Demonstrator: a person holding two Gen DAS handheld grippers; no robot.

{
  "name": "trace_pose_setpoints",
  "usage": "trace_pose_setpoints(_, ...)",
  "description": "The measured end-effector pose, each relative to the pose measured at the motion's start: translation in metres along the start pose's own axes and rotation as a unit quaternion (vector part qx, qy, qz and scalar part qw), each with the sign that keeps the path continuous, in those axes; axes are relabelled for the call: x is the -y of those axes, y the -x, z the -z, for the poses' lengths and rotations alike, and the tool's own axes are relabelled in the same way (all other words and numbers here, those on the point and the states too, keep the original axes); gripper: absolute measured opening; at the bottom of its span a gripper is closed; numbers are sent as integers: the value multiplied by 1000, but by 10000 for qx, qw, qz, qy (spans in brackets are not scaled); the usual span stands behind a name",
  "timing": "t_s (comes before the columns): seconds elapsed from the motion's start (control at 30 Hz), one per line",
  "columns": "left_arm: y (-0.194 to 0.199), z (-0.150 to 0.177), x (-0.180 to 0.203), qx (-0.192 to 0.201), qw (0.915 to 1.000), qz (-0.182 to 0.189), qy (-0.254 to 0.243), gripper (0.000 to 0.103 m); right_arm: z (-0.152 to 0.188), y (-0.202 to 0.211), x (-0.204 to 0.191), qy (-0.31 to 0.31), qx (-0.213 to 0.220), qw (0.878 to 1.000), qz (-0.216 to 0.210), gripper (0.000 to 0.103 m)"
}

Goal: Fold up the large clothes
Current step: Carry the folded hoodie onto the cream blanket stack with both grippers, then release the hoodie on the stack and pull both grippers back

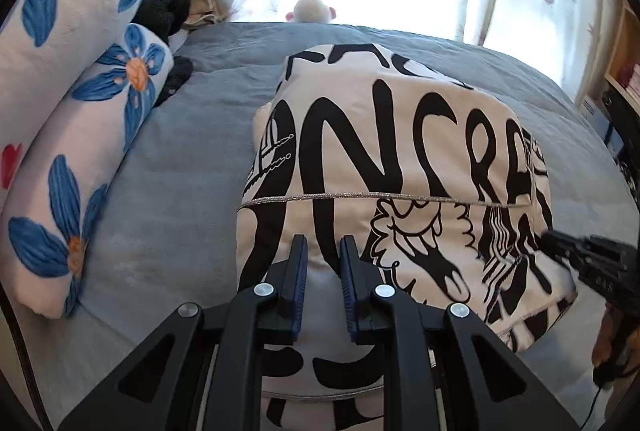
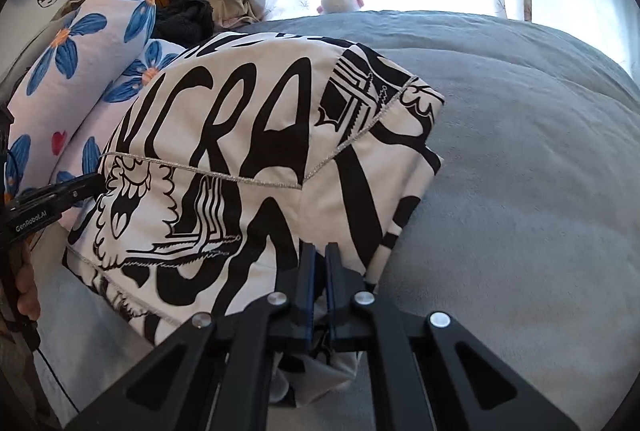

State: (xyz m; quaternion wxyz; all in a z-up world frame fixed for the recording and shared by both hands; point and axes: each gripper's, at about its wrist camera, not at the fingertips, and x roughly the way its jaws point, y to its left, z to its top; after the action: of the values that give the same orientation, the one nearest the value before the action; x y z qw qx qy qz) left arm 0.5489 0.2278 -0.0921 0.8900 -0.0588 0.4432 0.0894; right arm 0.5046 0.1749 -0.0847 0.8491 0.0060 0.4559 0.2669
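Note:
A white garment with bold black lettering and drawings (image 1: 400,167) lies folded in a thick bundle on the grey bed; it also shows in the right wrist view (image 2: 248,159). My left gripper (image 1: 323,245) is above the bundle's near left part, its jaws a small gap apart with cloth showing between them. My right gripper (image 2: 320,251) is at the bundle's near right edge, its jaws nearly together with a fold of the cloth pinched between them. The right gripper also shows in the left wrist view (image 1: 560,251), and the left gripper shows in the right wrist view (image 2: 90,183).
The grey bed cover (image 2: 520,151) spreads to the right. Two white pillows with blue flowers (image 1: 80,111) lie along the left. Dark clothing (image 1: 168,3) sits behind them. A small plush toy (image 1: 310,9) stands at the bright curtained window. A shelf (image 1: 624,71) is at far right.

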Motion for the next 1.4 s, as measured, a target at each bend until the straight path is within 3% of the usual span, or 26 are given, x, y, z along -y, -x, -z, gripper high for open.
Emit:
trace_pose_setpoints(0.07,10,-1,3,-31,9998,1,190,19,1,13,0,-102,-73,9999,-29,8)
trace_pose_setpoints(0.13,23,1,6,-143,9993,155,305,32,8,35,3,-119,-138,9998,-116,8)
trace_pose_setpoints(0.23,56,5,19,-109,9994,235,219,37,16,76,-4,-34,-124,9999,-76,8)
trace_pose_setpoints(0.27,71,6,25,-57,9997,208,148,46,18,88,-7,-34,-116,9999,-42,9)
trace_pose_setpoints(0.37,123,11,43,203,9998,44,-4,76,26,135,-7,-303,-135,9993,-191,26)
trace_pose_setpoints(0.43,161,15,54,432,9990,39,-111,77,31,166,-7,-471,-68,9984,-290,32)
trace_pose_setpoints(0.67,273,44,96,621,9974,347,-139,83,62,283,-21,-430,169,9987,-206,34)
trace_pose_setpoints(0.8,319,72,122,644,9965,432,-316,83,86,338,-33,-199,290,9994,-34,50)
trace_pose_setpoints(0.93,353,110,150,629,9956,437,-538,86,116,382,-45,15,419,9991,118,54)
trace_pose_setpoints(1.2,390,193,191,677,9939,541,-682,90,191,411,-41,-21,508,9981,352,59)
trace_pose_setpoints(1.4,390,252,208,730,9935,602,-639,91,248,410,-27,-176,535,9967,587,60)
